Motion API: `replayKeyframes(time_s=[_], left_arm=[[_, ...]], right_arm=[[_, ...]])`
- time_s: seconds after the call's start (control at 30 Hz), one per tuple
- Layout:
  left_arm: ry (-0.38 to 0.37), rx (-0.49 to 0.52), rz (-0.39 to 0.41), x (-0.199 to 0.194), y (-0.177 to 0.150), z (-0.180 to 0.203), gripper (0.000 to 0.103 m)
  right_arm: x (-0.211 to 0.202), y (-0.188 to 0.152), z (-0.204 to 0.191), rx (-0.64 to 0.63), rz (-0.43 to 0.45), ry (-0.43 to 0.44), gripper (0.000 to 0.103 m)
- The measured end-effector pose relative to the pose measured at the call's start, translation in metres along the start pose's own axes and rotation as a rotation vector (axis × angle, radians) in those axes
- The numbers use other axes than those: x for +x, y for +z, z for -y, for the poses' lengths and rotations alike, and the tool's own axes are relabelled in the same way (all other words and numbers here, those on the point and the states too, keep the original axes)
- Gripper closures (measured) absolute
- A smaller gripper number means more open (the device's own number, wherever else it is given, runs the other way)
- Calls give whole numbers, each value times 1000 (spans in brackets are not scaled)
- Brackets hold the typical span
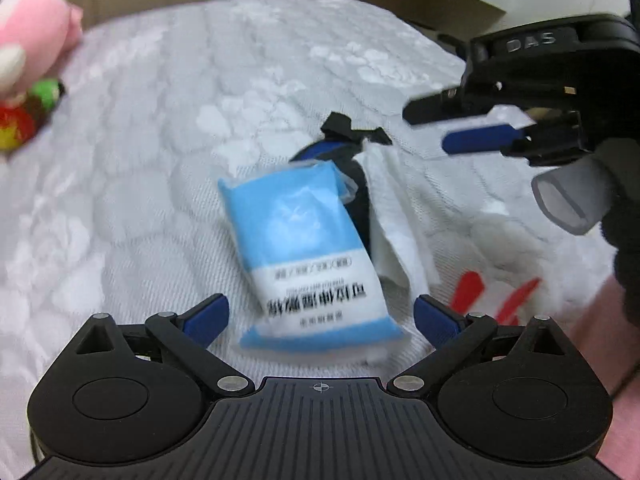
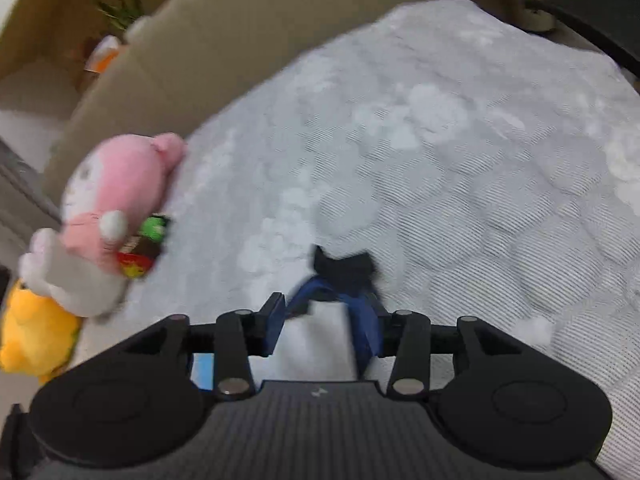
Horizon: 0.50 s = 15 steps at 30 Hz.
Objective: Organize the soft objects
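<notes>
Quilted bedspread under blue tissue pack

We see both views lit evenly and fairly brightly, with soft, diffuse light and no hard shadows on the quilted bedcover; only faint shading gathers under the blue-and-white packet. Motion blur smears both pictures. In the left wrist view the print on the packet is streaked, and the right hand-held gripper is soft at its fingers. The right wrist view is blurrier still (the pink plush toy has fuzzy outlines). Fisheye distortion bows the bedcover into a dome and darkens the extreme corners. Small highlights glint on the metal pivot pins; we find no strong glare.
</notes>
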<state>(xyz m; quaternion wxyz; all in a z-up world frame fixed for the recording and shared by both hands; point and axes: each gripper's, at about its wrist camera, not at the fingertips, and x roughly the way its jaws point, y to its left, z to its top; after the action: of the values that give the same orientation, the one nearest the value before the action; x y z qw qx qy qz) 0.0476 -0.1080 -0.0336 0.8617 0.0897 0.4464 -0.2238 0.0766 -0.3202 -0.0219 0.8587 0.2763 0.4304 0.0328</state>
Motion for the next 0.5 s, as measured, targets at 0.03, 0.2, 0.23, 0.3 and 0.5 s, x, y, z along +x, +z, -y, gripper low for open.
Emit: replayKeyframes(time_s=[0.03, 0.2, 0.23, 0.3, 0.5], left_arm=[[31, 66, 12, 1, 0, 6, 3], [172, 500, 36, -3, -8, 23, 23], [187, 550, 25, -4, -11, 21, 21], [194, 580, -12, -7, -13, 14, 9], [151, 244, -46, -27, -6, -15, 2]], right_arm=[[3, 0, 1, 7, -11, -13, 57], [7, -5, -8, -48, -24, -33, 50], [7, -7, -12, -71, -26, -38, 48], [11, -10, -20, -121, -38, -47, 48], [31, -34, -55, -351, -123, -106, 43]])
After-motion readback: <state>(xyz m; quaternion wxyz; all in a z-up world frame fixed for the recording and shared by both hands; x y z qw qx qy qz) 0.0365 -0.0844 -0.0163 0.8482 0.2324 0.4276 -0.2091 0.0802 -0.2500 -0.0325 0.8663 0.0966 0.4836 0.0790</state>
